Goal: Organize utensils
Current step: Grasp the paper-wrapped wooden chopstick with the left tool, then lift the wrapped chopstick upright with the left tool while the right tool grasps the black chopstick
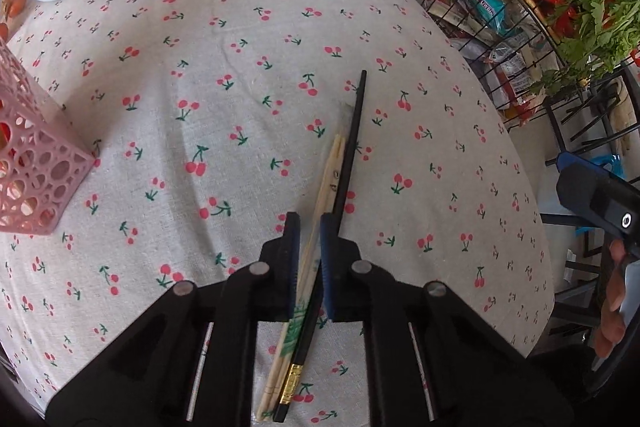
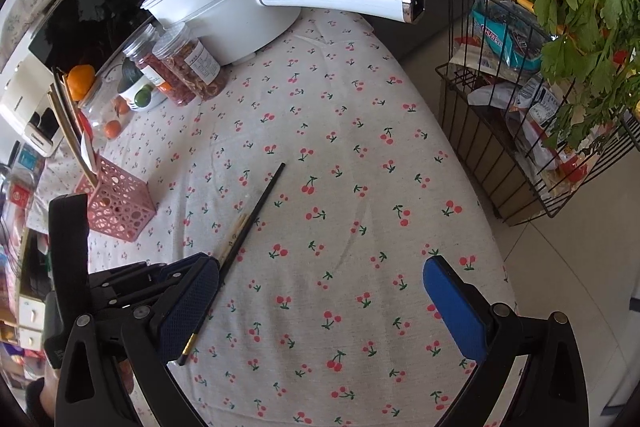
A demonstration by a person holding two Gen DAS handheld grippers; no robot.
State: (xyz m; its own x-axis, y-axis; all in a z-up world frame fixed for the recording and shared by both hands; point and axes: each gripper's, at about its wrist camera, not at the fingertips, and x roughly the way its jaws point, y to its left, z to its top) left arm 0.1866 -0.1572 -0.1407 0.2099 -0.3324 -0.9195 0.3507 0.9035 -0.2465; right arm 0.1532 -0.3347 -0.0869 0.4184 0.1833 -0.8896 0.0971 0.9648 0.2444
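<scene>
My left claw [image 1: 308, 247] straddles the chopsticks on the table [image 1: 224, 75], its blue pads narrowed around them with a slim gap showing on either side, so I cannot tell whether the pads actually press them. Only this wrist view shows the detail between the fingers: a pair of pale bamboo chopsticks [image 1: 328, 179] with a small printed face near the tips and green printing toward the butt, and a black chopstick [image 1: 352, 143] with a gold band near its end. The black one lies across the bamboo pair, its tip reaching farther out over the cherry-print cloth. At the left edge stands the pink perforated holder [image 1: 36, 167], cut off by the frame.

My right claw [image 2: 320, 303] is spread wide and holds nothing, hovering over bare cloth. Its view shows what the left one misses: the whole pink perforated holder [image 2: 120, 203] upright with utensils already standing in it, the left claw [image 2: 192, 283] from the side with the black chopstick [image 2: 256, 211] running under its pad, and the bamboo tips [image 2: 236, 227] beside it. Farther back stand a white pot [image 2: 224, 7], jars [image 2: 188, 67] and a wire rack [image 2: 500, 131] beside the table.
</scene>
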